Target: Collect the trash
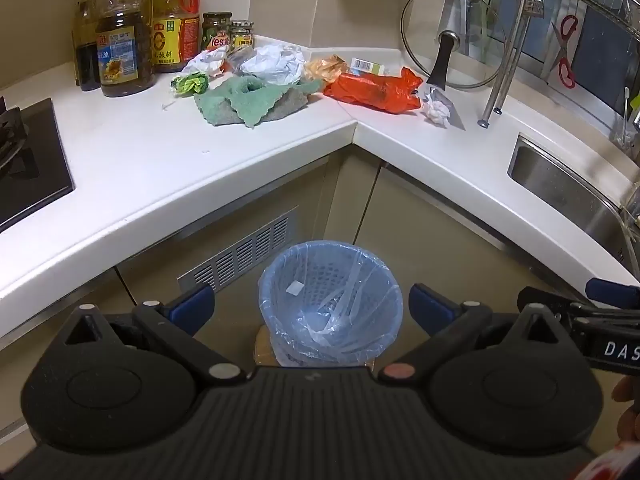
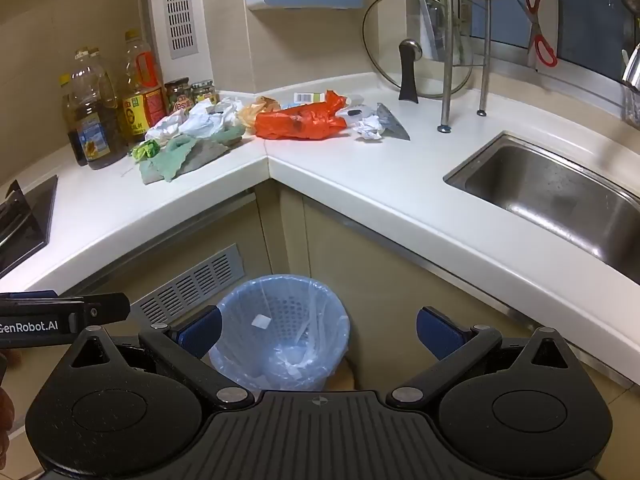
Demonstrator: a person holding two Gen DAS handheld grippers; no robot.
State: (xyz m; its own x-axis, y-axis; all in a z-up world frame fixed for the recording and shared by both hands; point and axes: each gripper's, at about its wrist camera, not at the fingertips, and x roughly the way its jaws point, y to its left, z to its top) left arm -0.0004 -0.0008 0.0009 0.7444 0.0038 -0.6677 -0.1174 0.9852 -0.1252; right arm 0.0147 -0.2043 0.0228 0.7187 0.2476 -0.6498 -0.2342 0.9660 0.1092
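Observation:
A blue waste bin (image 1: pixel 330 300) (image 2: pixel 280 324) lined with a clear bag stands on the floor in the counter's corner. Trash lies heaped at the back of the white counter: an orange plastic bag (image 1: pixel 374 92) (image 2: pixel 300 120), white crumpled bags (image 1: pixel 274 64) (image 2: pixel 204 122), a small paper ball (image 1: pixel 437 112) (image 2: pixel 370 128), a green wrapper (image 1: pixel 190 83) (image 2: pixel 146 149) and a green cloth (image 1: pixel 250 100) (image 2: pixel 180 156). My left gripper (image 1: pixel 311 304) hangs open above the bin, nothing between its fingers. My right gripper (image 2: pixel 318 330) is open and empty too, beside the left one.
Oil bottles (image 1: pixel 124 40) (image 2: pixel 96 120) and jars stand at the back left. A hob (image 1: pixel 24 160) is at the left, a steel sink (image 2: pixel 560 196) at the right. A glass lid (image 1: pixel 452 36) and a knife blade (image 2: pixel 394 122) lean near a metal rack.

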